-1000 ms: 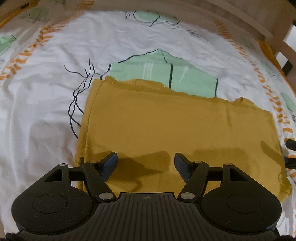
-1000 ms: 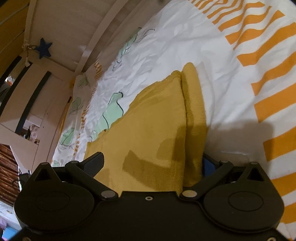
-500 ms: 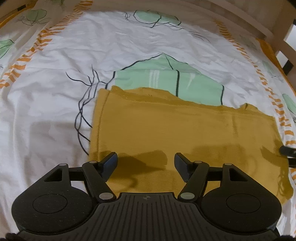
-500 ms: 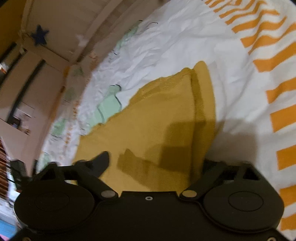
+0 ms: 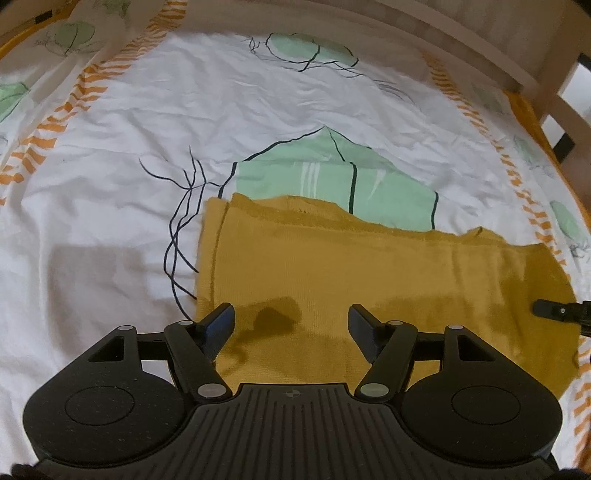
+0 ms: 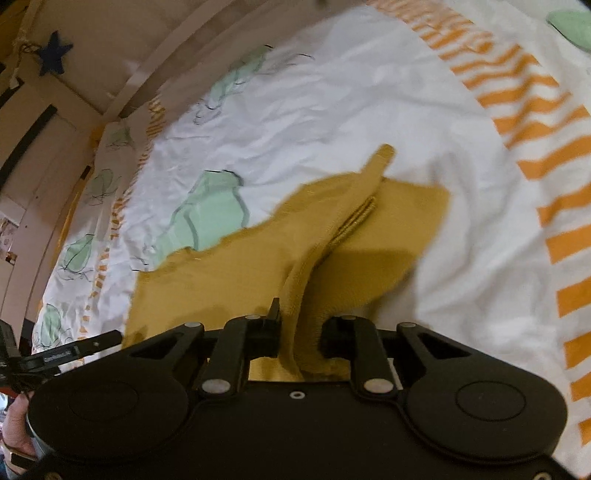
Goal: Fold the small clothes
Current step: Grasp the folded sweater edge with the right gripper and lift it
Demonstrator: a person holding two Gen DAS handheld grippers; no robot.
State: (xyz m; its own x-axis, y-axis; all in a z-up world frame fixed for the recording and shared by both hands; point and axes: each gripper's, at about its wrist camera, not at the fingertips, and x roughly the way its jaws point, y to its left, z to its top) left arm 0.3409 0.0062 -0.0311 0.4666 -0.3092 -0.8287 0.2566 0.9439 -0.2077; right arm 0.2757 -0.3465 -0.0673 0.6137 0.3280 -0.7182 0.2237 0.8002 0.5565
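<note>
Looking out from the left wrist, the left tool (image 5: 291, 319) hangs over the near edge of the yellow cloth (image 5: 369, 280), and its two fingers (image 5: 219, 321) are spread wide with nothing between them. The cloth lies flat on the bed sheet (image 5: 147, 122), spreading from the middle out toward 3 o'clock. Its far edge shows more than one layer. It covers the bottom of a green leaf print (image 5: 325, 177). Thin black lines are drawn on the sheet at 9 o'clock from the cloth. Orange stripes run along both sides of the sheet. A wooden bed rail (image 5: 461, 33) curves across at 1 o'clock. At 3 o'clock the tip of the right tool (image 5: 554, 309) pokes in at the cloth's right edge.

From the right wrist, the right tool (image 6: 301, 332) is squeezed tight on a bunched-up ridge of the cloth (image 6: 236, 273). The ridge runs up from the fingers toward 12 o'clock, raised above the rest, which lies on the sheet (image 6: 332, 96) on both sides. Wide orange stripes (image 6: 546, 206) sit at 3 o'clock. A blue star (image 6: 55, 55) hangs at 10 o'clock. The left tool (image 6: 85, 345) shows at 8 o'clock.
</note>
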